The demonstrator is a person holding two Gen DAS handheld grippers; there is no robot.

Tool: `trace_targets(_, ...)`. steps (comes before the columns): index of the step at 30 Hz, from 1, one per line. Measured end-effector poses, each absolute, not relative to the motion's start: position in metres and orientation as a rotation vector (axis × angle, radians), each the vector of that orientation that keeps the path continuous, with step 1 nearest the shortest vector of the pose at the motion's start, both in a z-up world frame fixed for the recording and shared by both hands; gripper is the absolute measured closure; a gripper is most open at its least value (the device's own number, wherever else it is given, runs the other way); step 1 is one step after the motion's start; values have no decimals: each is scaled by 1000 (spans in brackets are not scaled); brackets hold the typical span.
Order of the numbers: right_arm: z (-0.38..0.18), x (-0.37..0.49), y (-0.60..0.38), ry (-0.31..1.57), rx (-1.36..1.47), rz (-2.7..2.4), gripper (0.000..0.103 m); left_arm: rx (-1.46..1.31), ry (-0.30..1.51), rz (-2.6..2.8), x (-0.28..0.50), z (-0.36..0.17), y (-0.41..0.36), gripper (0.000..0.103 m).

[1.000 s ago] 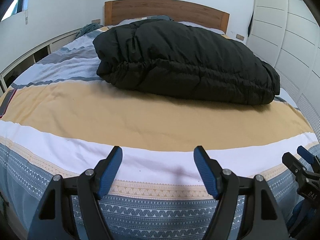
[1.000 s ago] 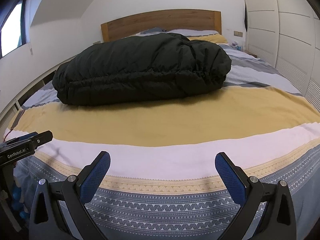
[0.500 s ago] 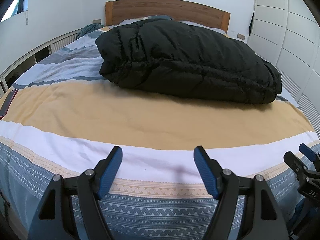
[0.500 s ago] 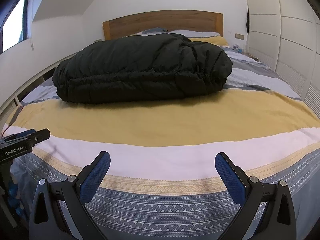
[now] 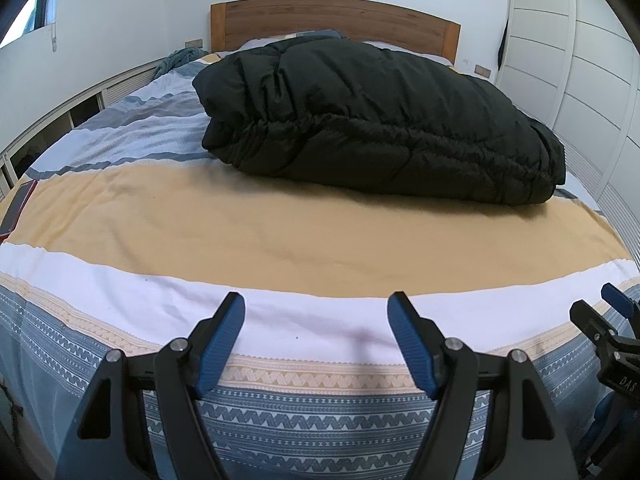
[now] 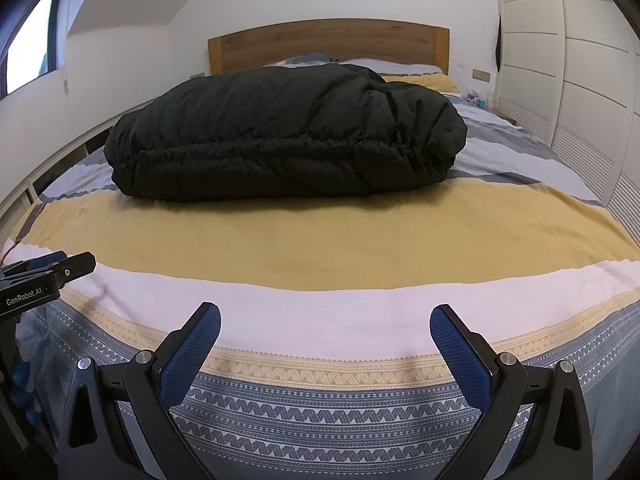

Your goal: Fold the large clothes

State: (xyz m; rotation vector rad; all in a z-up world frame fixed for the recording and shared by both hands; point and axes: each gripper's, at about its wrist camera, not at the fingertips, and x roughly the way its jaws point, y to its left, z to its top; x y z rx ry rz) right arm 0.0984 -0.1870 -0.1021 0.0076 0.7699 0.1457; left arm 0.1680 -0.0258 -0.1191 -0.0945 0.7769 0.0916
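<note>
Black puffy jacket [image 5: 380,120] lies bundled mid-bed, across the striped bedspread [image 5: 280,232], between the yellow band and the wooden headboard [image 5: 332,20]. It looks already folded over on itself, elastic hem facing the foot of the bed.

Left claw [image 5: 316,340]: spread wide, nothing between the fingers, hanging over the foot edge of the bed, well apart from the jacket. Right claw [image 6: 326,344]: also spread wide, empty, just beside the left one at the same edge.

Judgement: fold appears done or near done; both claws stand clear.

Risks from here:
- Thick filling may spring the bundle back open if left unpressed.
- Slippery shell: a claw pinching only the outer layer could drag the top fold off.
- Phone [image 5: 16,208] sits at the bed's left edge; a sweeping arm could knock it off.
</note>
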Motion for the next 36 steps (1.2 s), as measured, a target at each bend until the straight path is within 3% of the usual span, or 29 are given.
trace_targets(36,-108,96,-192,796,15,127,0,-98,808,89,168,-122,-20,31)
